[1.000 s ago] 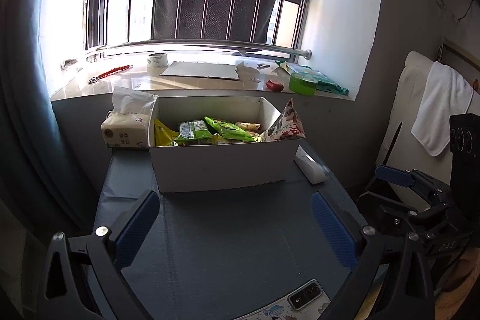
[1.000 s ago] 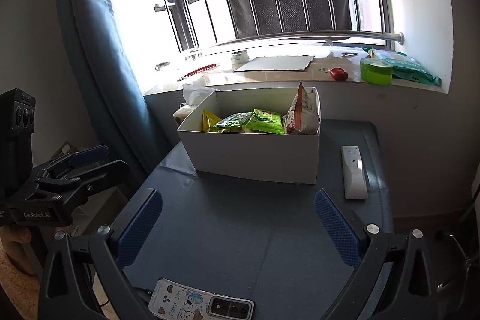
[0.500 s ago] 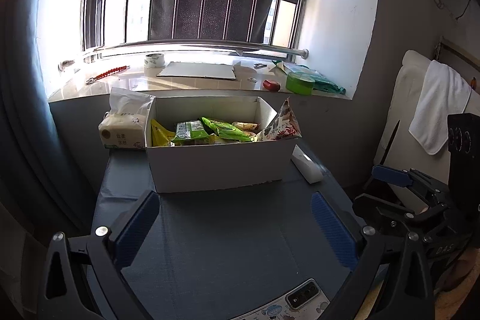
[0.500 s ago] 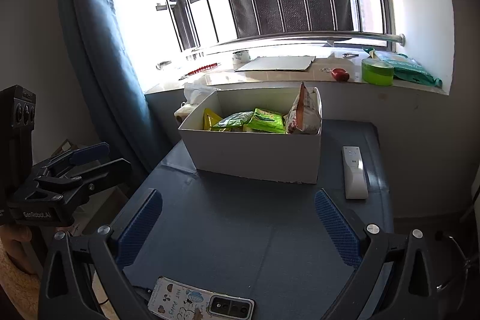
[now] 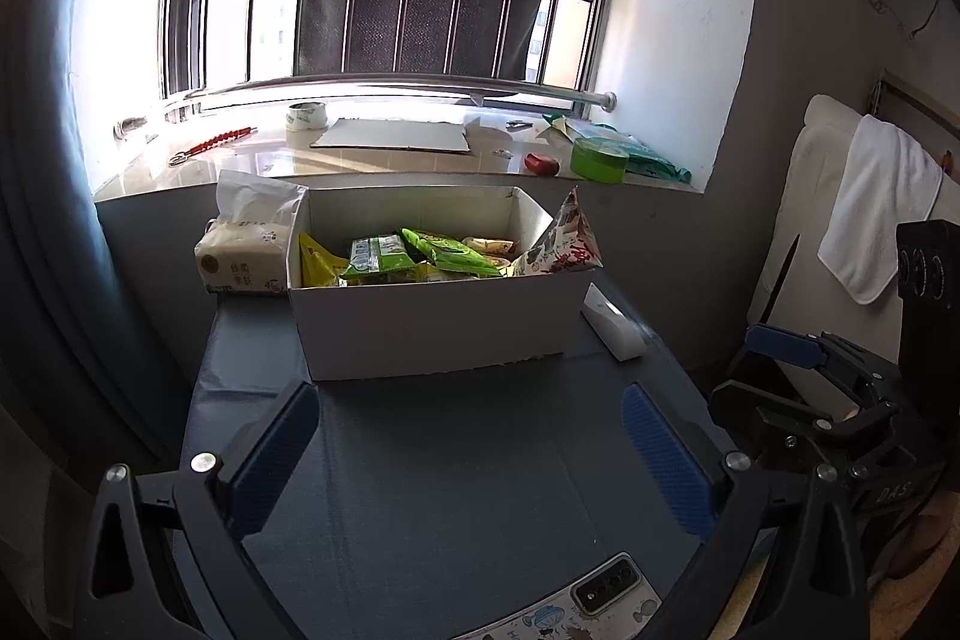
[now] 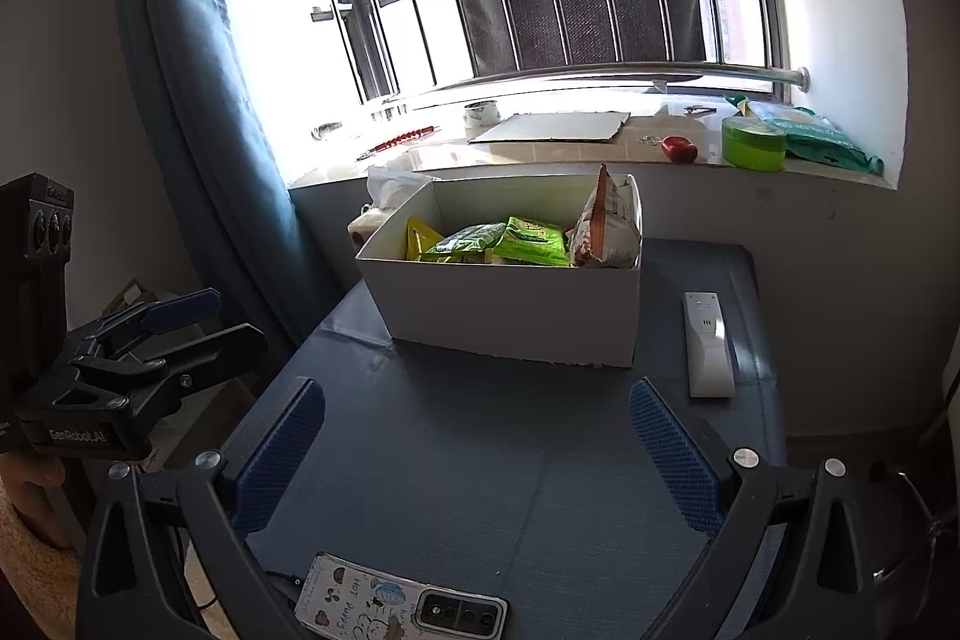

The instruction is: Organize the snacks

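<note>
Your white box (image 5: 438,322) holds green snack packets (image 5: 420,253), with a red-white bag (image 5: 564,244) at its right end. Both your left gripper (image 5: 468,436) and right gripper (image 6: 474,436) are spread apart, gripping nothing.

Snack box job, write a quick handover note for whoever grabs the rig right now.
Left tool: open, empty, held back over the near part of the table.
Right tool: open, empty, likewise back from the box.
White box sits at the far side of the table, holding the yellow packet, green packets and a red-and-white bag standing at its right end.
Done: every snack in view is in the box.
Left: none seen loose on the table; only the remote, phone and tissue pack are outside it. Check before finishing.
</note>
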`<control>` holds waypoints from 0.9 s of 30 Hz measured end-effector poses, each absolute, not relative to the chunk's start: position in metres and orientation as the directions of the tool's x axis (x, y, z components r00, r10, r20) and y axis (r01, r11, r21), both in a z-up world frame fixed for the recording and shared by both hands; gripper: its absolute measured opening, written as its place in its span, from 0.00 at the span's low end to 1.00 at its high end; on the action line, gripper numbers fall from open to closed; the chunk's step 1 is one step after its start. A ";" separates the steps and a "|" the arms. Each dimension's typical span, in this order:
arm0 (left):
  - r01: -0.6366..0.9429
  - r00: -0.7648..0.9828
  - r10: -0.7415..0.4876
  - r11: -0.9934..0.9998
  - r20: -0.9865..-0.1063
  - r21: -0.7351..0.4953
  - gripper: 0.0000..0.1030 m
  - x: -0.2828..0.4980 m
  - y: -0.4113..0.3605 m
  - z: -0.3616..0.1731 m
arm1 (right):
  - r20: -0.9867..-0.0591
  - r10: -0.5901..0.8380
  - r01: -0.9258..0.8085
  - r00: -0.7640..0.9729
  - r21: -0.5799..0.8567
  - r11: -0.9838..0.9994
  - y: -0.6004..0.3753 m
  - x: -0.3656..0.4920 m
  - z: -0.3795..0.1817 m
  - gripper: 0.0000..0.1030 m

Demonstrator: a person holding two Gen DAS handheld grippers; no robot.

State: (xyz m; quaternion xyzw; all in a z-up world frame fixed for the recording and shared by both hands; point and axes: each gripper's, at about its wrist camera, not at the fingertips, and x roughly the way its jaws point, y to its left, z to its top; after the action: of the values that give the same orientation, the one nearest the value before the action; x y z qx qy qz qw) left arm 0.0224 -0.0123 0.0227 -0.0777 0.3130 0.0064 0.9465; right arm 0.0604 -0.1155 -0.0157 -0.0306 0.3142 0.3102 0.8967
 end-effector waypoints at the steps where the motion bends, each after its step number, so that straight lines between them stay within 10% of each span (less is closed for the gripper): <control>1: -0.061 0.804 -0.036 0.988 -0.594 -0.142 1.00 0.023 -0.013 0.023 | -0.582 0.537 -0.575 0.610 0.141 0.806 -0.116 0.061 -0.016 1.00; 27: -0.050 0.799 -0.043 0.989 -0.600 -0.137 1.00 0.024 -0.014 0.023 | -0.581 0.538 -0.581 0.611 0.134 0.803 -0.115 0.060 -0.015 1.00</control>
State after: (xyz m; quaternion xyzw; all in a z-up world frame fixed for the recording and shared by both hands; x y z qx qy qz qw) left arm 0.0238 -0.0139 0.0227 -0.0730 0.3172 0.0017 0.9455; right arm 0.0604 -0.1153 -0.0146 -0.0339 0.3120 0.3119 0.8968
